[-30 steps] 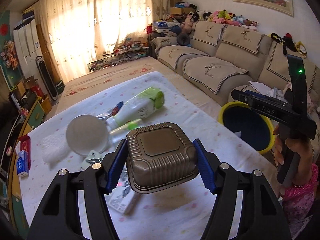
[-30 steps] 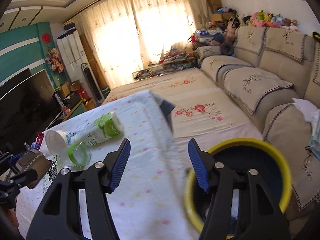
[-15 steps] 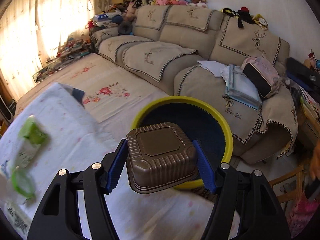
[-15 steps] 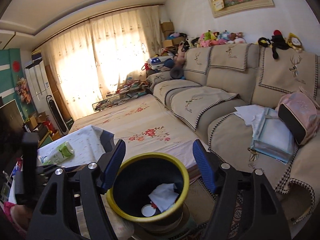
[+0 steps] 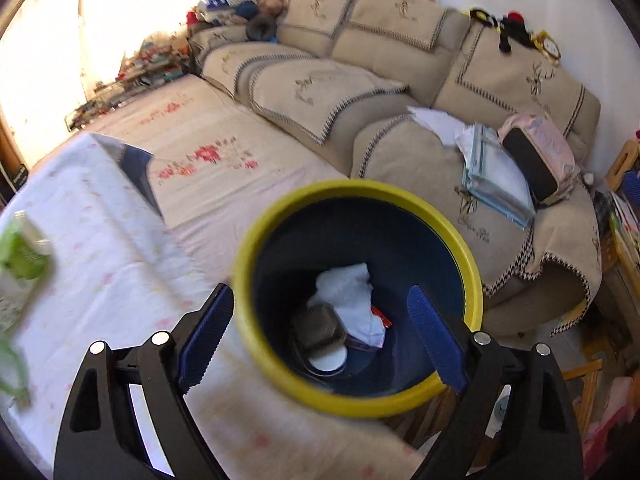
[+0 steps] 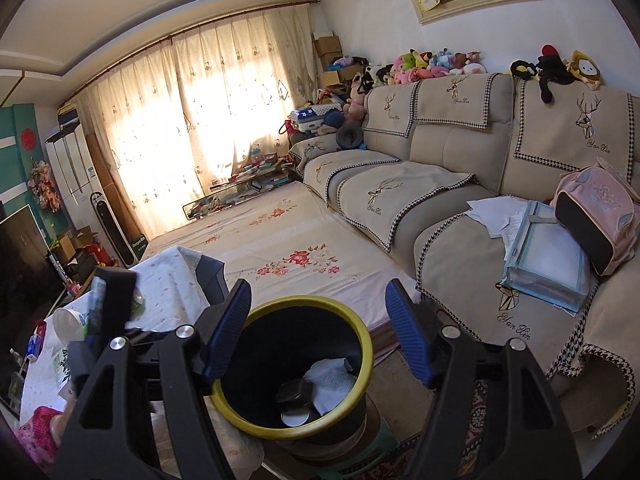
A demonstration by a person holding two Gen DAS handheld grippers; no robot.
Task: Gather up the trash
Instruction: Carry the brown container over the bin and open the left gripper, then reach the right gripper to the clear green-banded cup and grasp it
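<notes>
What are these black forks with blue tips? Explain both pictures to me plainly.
They are hand-held grabbing tools, one in each of a person's hands, each with a camera looking along its two fingers. One picture is from the left tool, the other from the right tool. Both hang over a yellow-rimmed bin beside a cloth-covered table. The left tool's jaws are opening with nothing between them; a brown tray lies in the bin with white paper. The right tool is open and holds nothing. A green-and-white bottle lies on the table.
</notes>
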